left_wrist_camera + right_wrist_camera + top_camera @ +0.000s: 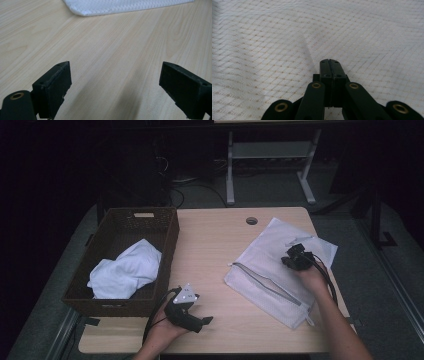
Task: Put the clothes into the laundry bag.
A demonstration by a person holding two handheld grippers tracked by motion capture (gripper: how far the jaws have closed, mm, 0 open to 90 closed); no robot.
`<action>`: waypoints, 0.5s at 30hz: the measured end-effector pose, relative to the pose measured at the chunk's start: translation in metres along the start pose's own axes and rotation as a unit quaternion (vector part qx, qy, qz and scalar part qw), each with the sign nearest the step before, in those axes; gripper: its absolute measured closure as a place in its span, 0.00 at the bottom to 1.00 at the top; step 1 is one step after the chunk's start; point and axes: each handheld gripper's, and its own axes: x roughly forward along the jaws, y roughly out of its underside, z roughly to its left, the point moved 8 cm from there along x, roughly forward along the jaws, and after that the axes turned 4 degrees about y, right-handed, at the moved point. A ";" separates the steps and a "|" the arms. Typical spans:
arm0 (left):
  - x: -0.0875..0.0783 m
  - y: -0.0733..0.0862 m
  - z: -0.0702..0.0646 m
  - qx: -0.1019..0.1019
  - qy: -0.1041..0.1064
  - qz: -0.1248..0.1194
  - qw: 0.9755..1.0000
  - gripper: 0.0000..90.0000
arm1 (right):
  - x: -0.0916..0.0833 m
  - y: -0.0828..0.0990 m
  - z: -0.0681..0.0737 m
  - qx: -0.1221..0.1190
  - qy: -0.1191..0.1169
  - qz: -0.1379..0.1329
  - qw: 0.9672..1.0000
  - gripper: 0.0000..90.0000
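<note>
A white mesh bag [270, 270] with a grey zipper [265, 282] lies flat on the right half of the wooden table [215, 250]. My right gripper [295, 252] rests on its far part. In the right gripper view its jaws [329, 61] are closed together on the mesh bag [262, 37], and a raised crease of fabric runs up to the tips. My left gripper [200, 310] sits near the table's front edge beside the basket, open. Between its fingers [113, 87] is only bare wood, with the mesh bag's corner [120, 6] farther off.
A dark wicker basket [170, 245] stands at the table's left with a crumpled white cloth [127, 270] inside. A round cable hole [251, 220] sits near the far edge. Beyond the table are dark floor and a white desk frame [230, 175].
</note>
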 end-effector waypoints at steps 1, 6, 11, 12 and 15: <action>0.000 0.000 0.000 0.000 0.000 0.000 1.000 0.11 | -0.001 0.001 -0.002 0.002 0.003 0.003 1.000 0.99; -0.001 0.000 0.000 0.001 -0.001 -0.001 1.000 0.11 | -0.005 0.007 -0.010 0.007 0.014 0.007 1.000 0.99; -0.001 0.000 0.000 0.002 -0.001 -0.001 1.000 0.11 | -0.009 0.014 -0.019 0.022 0.023 0.016 0.999 0.99; -0.001 0.000 0.000 0.002 -0.001 0.000 1.000 0.11 | -0.010 0.016 -0.022 0.024 0.026 0.017 0.999 0.99; -0.001 0.000 0.000 0.002 -0.001 0.000 1.000 0.11 | -0.013 0.021 -0.028 0.030 0.033 0.021 0.999 0.99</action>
